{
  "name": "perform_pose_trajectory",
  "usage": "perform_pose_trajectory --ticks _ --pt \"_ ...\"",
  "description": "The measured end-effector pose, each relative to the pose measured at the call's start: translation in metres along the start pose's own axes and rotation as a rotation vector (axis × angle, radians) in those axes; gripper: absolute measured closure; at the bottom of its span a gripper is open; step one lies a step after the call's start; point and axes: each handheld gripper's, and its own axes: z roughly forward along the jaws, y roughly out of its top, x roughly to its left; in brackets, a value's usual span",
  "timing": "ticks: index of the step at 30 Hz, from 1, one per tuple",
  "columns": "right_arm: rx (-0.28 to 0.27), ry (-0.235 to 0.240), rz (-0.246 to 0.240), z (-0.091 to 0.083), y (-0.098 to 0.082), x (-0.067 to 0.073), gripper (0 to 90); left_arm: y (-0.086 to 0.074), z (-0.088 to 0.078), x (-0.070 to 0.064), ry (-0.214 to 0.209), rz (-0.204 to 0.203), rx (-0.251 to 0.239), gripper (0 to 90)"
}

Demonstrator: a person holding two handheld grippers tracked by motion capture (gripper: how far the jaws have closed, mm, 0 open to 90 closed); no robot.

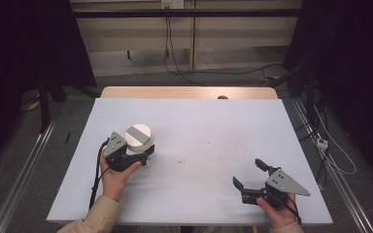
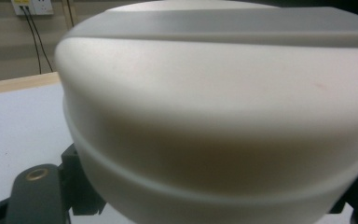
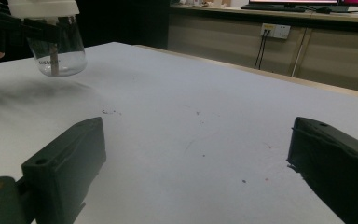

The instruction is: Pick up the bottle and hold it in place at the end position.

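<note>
The left gripper (image 1: pixel 143 154), at about 9 o'clock on the pale grey table (image 1: pixel 199 126), is clamped on a clear round plastic jar with a white screw lid (image 1: pixel 139 136); its black jaws pinch the jar just under the lid, and the right gripper view shows the jar's see-through body (image 3: pixel 58 51) hanging clear of the tabletop w/ a shadow beneath it. In the left gripper view the lid (image 2: pixel 214 102) sits right against the lens, w/ a grey band across its top. Risk 1: the grip sits high, near the neck, so the smooth wall could slide down between the pads if the hand tilts or jerks, and the jar would drop and roll toward the 7 o'clock edge. Risk 2: the lid blocks most of that camera's sight, so setting the jar down or lining it up w/ anything is mostly blind from that side. Something thin and dark seems to stand inside the jar; can't tell what, but a tip could spill it. The right gripper (image 1: pixel 250 174), at about 4 o'clock, rests w/ jaws spread wide and nothing between them, well apart from the jar, so it's too far off to catch a slip.
</note>
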Motion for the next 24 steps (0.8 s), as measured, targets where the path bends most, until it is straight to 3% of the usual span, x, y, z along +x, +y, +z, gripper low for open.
perform_pose_trajectory --ticks 24 --pt "-0.003 0.008 0.008 0.001 0.000 -0.001 3.6 0.009 0.037 -0.021 -0.051 0.007 0.005 18.4"
